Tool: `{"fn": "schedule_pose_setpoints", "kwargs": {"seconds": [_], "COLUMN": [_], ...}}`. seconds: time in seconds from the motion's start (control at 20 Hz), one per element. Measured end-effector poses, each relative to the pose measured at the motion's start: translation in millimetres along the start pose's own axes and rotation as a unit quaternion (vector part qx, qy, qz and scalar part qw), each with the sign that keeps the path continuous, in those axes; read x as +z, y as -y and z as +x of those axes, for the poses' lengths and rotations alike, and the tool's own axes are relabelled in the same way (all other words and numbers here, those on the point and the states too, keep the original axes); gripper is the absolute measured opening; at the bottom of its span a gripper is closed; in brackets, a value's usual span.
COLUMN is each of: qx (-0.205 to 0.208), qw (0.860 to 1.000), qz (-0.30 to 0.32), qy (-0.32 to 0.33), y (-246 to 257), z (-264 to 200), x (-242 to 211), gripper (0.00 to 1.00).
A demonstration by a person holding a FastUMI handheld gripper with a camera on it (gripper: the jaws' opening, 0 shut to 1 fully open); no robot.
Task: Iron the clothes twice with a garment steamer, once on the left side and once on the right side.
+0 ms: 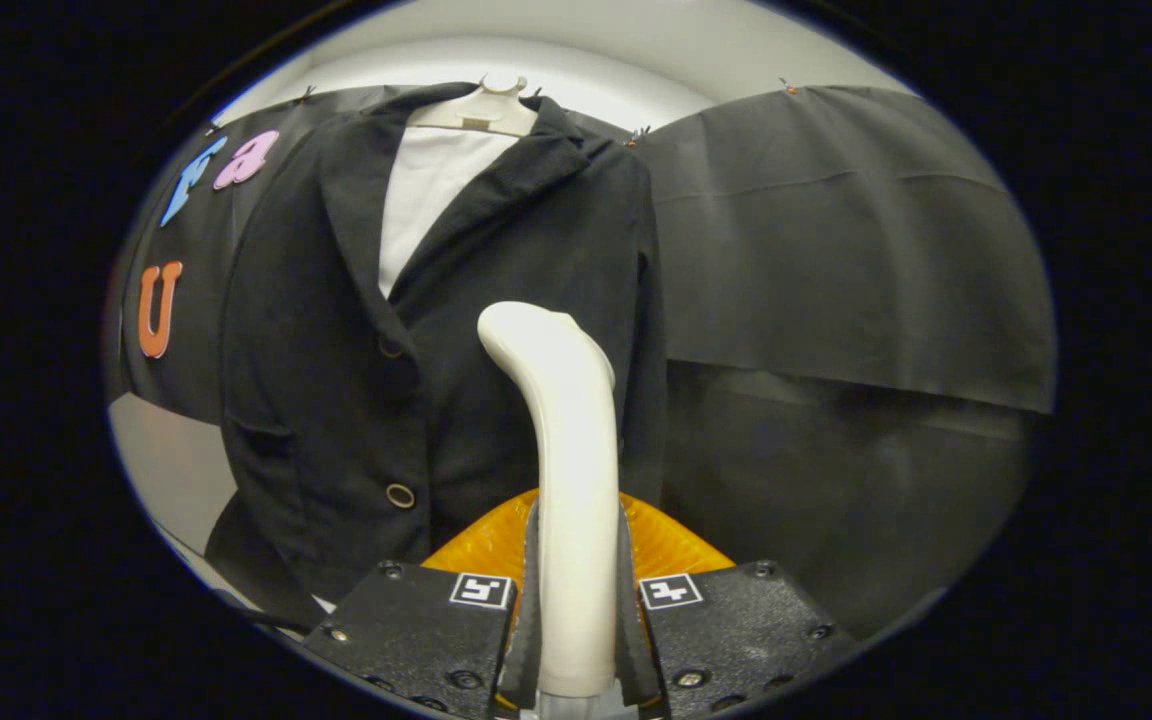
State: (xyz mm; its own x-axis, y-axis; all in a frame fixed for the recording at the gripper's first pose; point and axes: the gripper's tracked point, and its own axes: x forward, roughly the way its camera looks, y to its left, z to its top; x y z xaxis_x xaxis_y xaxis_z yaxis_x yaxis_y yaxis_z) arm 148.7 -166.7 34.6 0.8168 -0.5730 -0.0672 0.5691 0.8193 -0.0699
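At the left of the gripper view, one dark blazer (436,350) hangs on a single pale hanger (484,108) against the black cloth wall (836,250). Its lapels fall open over one white garment (426,190) worn beneath it. Two buttons run down the blazer front: a dark one (391,347) just below the point where the lapels meet, and a lighter ringed one (400,495) lower down, near the hem. A slanted pocket flap (261,432) shows on the blazer's left-hand panel. Below and to the left of the blazer, a pale grey surface (171,465) slopes away.

Moving to the centre, one white garment steamer (566,480) rises upright from between the jaws, in front of the blazer. Its curved head bends leftward at the top and sits level with the blazer's mid front, overlapping the right-hand panel; whether the head touches the cloth cannot be told. An orange translucent part (481,545) of the steamer fans out behind the handle, just above the jaws.

The gripper (576,620) has its jaws drawn narrow, one finger (416,630) on the left and one on the right, both pressing on the steamer's handle and holding it.

To the right, the black cloth wall hangs in two overlapping panels.
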Motion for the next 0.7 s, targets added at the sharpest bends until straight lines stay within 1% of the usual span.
{"fn": "schedule_pose_setpoints", "kwargs": {"seconds": [0.2,0.35,0.5,0.7], "qx": [0.010,0.016,0.016,0.016], "qw": [1.000,0.999,0.997,0.996], "qz": [-0.005,-0.027,-0.044,-0.047], "qy": [-0.020,-0.042,-0.054,-0.074], "y": [-7.9,-13.1,-12.6,-8.5], "z": [-1.9,-1.5,-5.2,-11.9], "x": [-24.9,-52.4,-68.0,-92.7], "gripper": [0.33,0.34,0.33,0.34]}}
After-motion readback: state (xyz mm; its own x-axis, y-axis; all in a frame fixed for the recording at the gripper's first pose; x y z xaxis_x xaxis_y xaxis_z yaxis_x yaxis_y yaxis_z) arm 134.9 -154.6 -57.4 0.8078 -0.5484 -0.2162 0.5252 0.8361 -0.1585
